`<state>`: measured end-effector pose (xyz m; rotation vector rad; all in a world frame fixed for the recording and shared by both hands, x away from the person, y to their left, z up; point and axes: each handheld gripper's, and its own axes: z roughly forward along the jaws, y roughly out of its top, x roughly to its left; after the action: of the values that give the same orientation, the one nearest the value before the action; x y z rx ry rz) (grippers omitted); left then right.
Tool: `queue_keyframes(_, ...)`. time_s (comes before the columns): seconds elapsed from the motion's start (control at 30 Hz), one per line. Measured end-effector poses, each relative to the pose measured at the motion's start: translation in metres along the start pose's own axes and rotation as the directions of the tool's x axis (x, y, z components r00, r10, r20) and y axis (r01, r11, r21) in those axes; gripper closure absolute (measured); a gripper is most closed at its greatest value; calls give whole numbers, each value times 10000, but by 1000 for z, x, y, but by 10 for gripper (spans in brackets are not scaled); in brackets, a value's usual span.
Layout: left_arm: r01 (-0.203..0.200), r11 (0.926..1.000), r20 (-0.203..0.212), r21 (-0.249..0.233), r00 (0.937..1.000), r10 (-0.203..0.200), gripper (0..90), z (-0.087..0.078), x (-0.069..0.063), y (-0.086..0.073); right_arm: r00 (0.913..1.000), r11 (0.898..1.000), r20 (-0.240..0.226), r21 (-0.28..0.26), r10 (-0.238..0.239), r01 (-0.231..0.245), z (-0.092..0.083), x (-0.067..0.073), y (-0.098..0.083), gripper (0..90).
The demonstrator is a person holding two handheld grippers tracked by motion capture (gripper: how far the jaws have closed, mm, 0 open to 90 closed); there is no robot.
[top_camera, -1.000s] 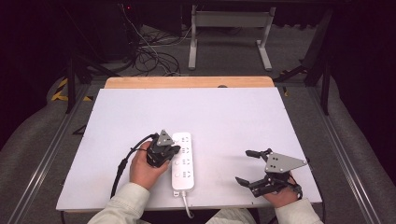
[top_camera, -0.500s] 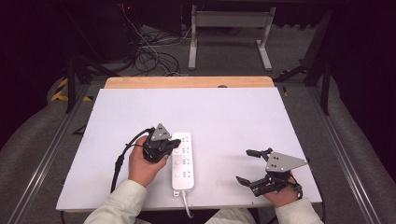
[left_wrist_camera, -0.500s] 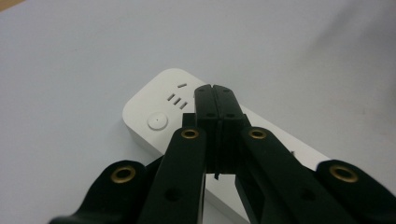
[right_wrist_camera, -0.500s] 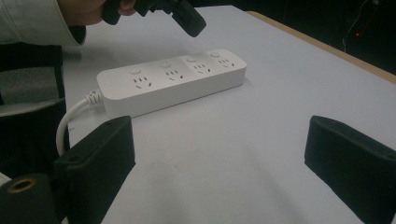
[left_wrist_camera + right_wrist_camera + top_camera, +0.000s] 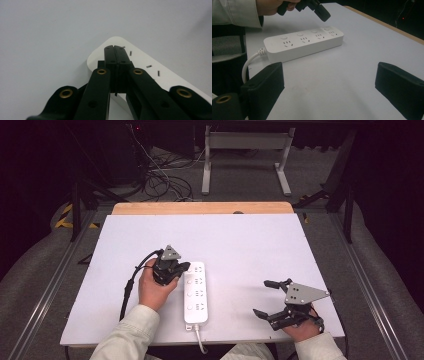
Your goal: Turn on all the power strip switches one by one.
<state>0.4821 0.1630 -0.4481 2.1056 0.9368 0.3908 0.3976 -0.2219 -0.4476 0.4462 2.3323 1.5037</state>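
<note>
White surface (image 5: pixel 250 250) carries my power strip (image 5: pixel 195 292) near its front edge; my left hand-held gripper (image 5: pixel 181 268), jaws closed and empty, hovers over its far end, while my right hand-held gripper (image 5: pixel 265 297) gapes open well apart.

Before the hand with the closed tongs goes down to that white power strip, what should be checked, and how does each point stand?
1. Left gripper shut, nothing between its jaws: ok; in the left gripper view the pads meet flat.
2. Left gripper above the far end of the power strip: ok; it hangs over the last button without touching, as the right gripper view shows.
3. Power strip lying flat on the table, buttons up: ok.
4. Sockets free of plugs: ok; all four are bare.
5. Right gripper out of the way: ok; open, off to the side, holding nothing.
6. Cord plugged in somewhere: cannot tell; it runs off the near table edge.
</note>
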Motion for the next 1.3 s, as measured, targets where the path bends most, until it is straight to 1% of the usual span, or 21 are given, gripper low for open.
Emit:
queue_keyframes(0.1, -52, 9999, -38, 132, 10000, 53, 900, 4, 2, -1, 10000, 10000, -2, 2, -5, 5, 0, 0, 0, 88)
queue_keyframes(0.27, 184, 9997, 99, 190, 9998, -186, 900, 10, 4, -2, 10000, 10000, 21, 8, -7, 7, -1, 0, 0, 88)
queue_keyframes(0.43, 173, 9995, 169, 278, 9997, -178, 900, 14, 4, -3, 10000, 10000, 26, 39, -2, 2, 0, -1, 0, 88)
queue_keyframes(0.47, 227, 9993, 159, 285, 9996, -232, 900, 14, 4, -3, 10000, 10000, 25, 43, -2, 2, 0, 0, -1, 88)
queue_keyframes(0.6, 140, 9992, 123, 375, 9998, -145, 900, 16, 3, -3, 10000, 10000, 28, 41, 9, -9, 0, -1, -1, 88)
queue_keyframes(0.77, 127, 9993, 126, 366, 9998, -132, 900, 16, 3, -4, 10000, 10000, 17, 48, 11, -11, 0, -1, -1, 88)
queue_keyframes(1.0, -32, 9995, 81, 306, 10000, 30, 900, 17, 2, -5, 10000, 10000, 15, 49, 15, -15, 0, -1, -1, 88)
queue_keyframes(1.17, -170, 9992, -85, 355, 9998, 173, 900, 18, 0, -5, 10000, 10000, 6, 51, 17, -17, 0, 0, -1, 88)
queue_keyframes(1.3, -111, 9994, -97, 329, 9999, 115, 900, 18, 0, -5, 10000, 10000, 5, 40, 13, -13, 0, 0, -1, 88)
